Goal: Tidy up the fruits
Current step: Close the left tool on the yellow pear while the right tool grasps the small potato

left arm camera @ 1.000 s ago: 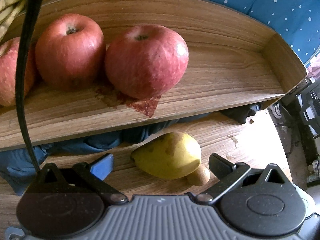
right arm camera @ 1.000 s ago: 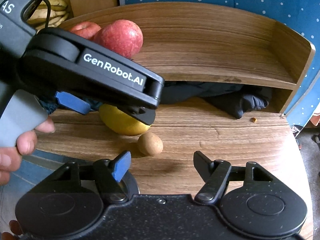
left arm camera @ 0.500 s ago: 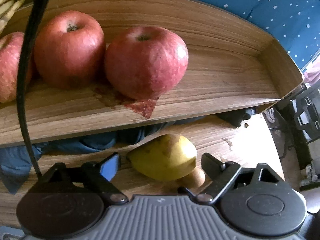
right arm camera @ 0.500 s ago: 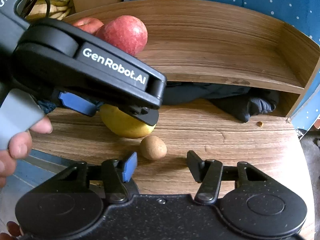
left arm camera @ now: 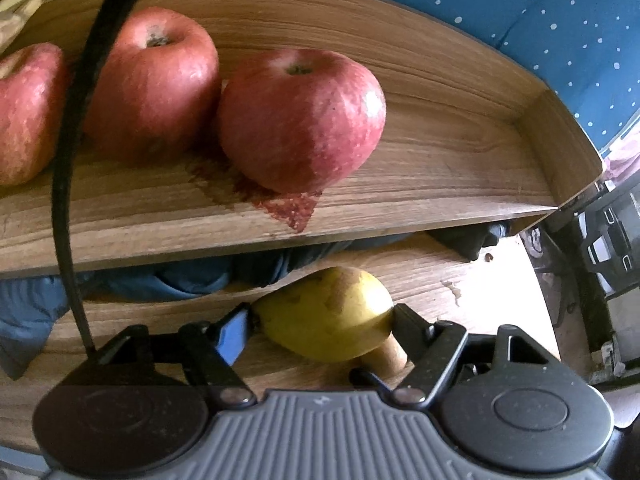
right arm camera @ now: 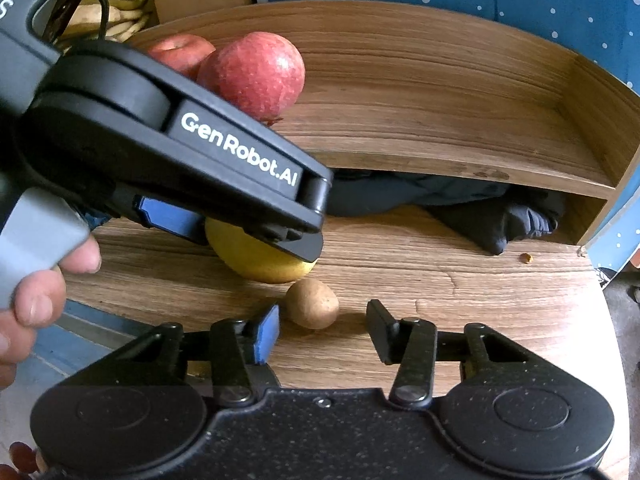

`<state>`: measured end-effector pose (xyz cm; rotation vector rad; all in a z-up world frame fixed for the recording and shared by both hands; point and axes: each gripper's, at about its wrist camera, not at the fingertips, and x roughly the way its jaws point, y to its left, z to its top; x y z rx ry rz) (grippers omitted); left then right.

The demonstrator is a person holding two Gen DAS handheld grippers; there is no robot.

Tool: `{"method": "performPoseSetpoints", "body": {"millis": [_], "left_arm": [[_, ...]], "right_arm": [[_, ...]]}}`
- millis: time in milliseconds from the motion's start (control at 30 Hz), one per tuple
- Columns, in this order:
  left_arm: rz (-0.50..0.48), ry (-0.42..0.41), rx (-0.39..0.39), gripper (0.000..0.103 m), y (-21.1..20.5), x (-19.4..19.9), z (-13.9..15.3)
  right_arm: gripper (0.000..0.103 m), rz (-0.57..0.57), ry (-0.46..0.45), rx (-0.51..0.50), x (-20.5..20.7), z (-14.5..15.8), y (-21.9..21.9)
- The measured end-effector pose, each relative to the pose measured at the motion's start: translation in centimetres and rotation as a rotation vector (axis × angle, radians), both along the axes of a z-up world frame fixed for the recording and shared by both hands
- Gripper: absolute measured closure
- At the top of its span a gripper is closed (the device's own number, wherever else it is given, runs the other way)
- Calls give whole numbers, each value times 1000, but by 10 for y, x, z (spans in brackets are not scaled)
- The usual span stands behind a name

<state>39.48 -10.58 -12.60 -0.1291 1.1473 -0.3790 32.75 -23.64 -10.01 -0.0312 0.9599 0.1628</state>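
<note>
A yellow pear (left arm camera: 324, 312) lies on the wooden table (right arm camera: 480, 300) in front of the shelf. My left gripper (left arm camera: 322, 316) is closing on it, and both pads touch its ends; the right wrist view shows that gripper (right arm camera: 240, 236) clamped over the pear (right arm camera: 260, 264). A small brown round fruit (right arm camera: 312, 303) sits just in front of the pear. My right gripper (right arm camera: 323, 318) is closing around this fruit. Its blue pad is close on the left, and a gap remains on the right. Three red apples (left arm camera: 300, 120) stand on the shelf (left arm camera: 440, 168).
Bananas (right arm camera: 112, 8) lie at the back left beyond the shelf. Dark cloth (right arm camera: 500, 216) is stuffed under the shelf. A person's hand (right arm camera: 40, 292) holds the left gripper's handle. The shelf's right half is bare wood, with a raised side wall (right arm camera: 600, 128).
Both grippers' jaws have narrowed. The left pads have come in against the pear's ends. The right fingers have drawn in around the small brown fruit, which has not moved.
</note>
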Motion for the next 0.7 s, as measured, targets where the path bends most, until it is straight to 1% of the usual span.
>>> {"method": "performPoseSetpoints", "body": {"millis": [267,333,700], "left_arm": [[15,2,-13,25,6,-4,1],[22,3,-12,25,8,-6,1],[64,9,8,25,18,-22,1]], "right_arm": [[67,17,-16,21,-10,5,-6],[72,21,-17,28,-11,5,-10],[72,34,-13,42,-21,12,-21]]}}
